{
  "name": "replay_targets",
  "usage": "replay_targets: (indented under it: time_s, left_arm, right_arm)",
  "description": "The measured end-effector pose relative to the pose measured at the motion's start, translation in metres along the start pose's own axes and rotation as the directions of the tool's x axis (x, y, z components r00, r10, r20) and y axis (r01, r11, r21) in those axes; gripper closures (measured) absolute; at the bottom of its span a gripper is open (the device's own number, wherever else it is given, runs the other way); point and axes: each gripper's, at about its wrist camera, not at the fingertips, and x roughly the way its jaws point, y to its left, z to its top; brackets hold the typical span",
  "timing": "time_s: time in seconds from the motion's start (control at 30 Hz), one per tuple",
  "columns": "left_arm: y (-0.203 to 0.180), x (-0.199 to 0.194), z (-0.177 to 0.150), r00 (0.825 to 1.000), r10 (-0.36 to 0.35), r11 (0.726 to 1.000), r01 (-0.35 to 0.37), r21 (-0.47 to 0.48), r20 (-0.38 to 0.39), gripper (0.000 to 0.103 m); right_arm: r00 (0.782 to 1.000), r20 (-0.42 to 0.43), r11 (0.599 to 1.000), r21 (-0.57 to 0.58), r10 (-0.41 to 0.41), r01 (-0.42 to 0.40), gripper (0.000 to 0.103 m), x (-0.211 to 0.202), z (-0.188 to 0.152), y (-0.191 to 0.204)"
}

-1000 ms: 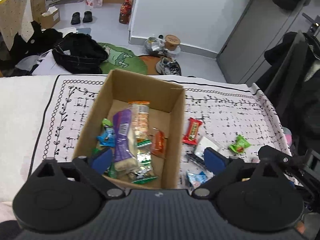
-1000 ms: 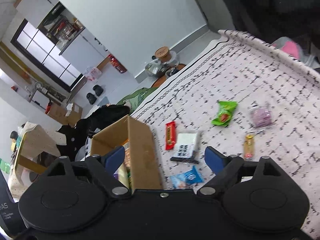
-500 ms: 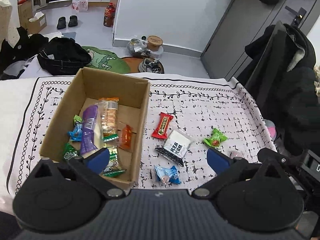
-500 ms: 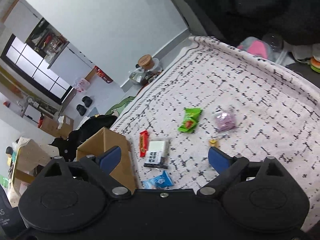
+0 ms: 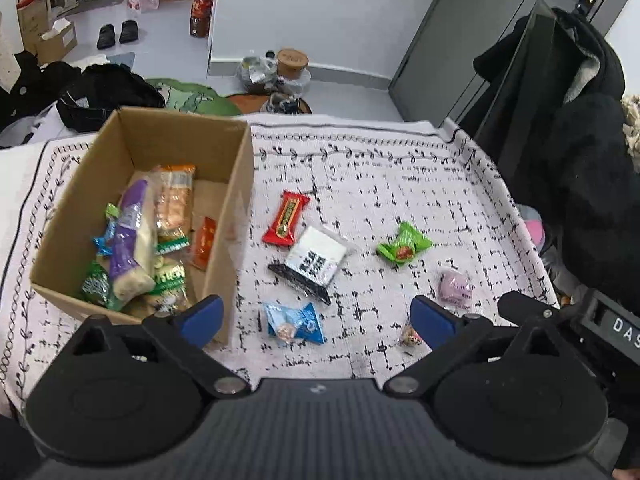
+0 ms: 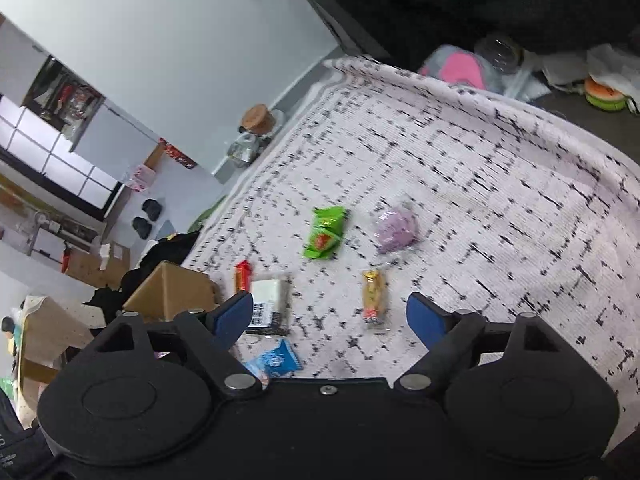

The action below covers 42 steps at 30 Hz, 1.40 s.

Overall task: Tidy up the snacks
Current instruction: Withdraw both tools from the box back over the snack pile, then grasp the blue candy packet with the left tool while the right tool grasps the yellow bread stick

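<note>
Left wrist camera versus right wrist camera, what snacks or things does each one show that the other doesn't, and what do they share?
Only the left wrist view looks into the cardboard box, showing the purple packet and other snacks inside. Only the right wrist view shows the whole yellow snack bar, plus a pink item beyond the cloth's edge. Both show the red bar, white packet, green packet, lilac packet and blue packet loose on the patterned cloth.

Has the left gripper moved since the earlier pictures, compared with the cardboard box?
Yes. The left gripper has shifted right, off the cardboard box toward the blue snack packet.
</note>
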Motion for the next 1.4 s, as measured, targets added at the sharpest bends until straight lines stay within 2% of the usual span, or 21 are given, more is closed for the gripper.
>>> replay_targets:
  time_s: [0.43, 0.77, 1.2, 1.3, 1.4]
  left_arm:
    - [-0.01, 0.049, -0.01, 0.996, 0.05, 0.998, -0.053, -0.036, -0.078, 0.033]
    - [-0.01, 0.09, -0.014, 0.985, 0.127, 0.99, -0.134, -0.055, -0.119, 0.037]
    - [-0.012, 0.125, -0.017, 0.975, 0.175, 0.981, -0.184, -0.06, -0.135, 0.039]
    - [-0.013, 0.128, -0.018, 0.971, 0.19, 0.979, -0.199, -0.045, -0.146, 0.041]
    - [-0.012, 0.128, -0.019, 0.969, 0.195, 0.978, -0.203, -0.041, -0.152, 0.05]
  right_arm:
    - [0.995, -0.099, 0.995, 0.097, -0.009, 0.019, 0.036, 0.034, 0.002, -0.02]
    - [0.987, -0.156, 0.995, 0.085, -0.04, 0.054, 0.039, 0.063, 0.004, -0.012]
    - [0.98, -0.18, 0.985, 0.129, -0.089, 0.113, 0.04, 0.081, 0.005, -0.026]
    - [0.977, -0.192, 0.984, 0.133, -0.091, 0.118, 0.04, 0.084, 0.003, -0.027]
    - [0.977, -0.194, 0.985, 0.128, -0.092, 0.118, 0.04, 0.089, 0.002, -0.025]
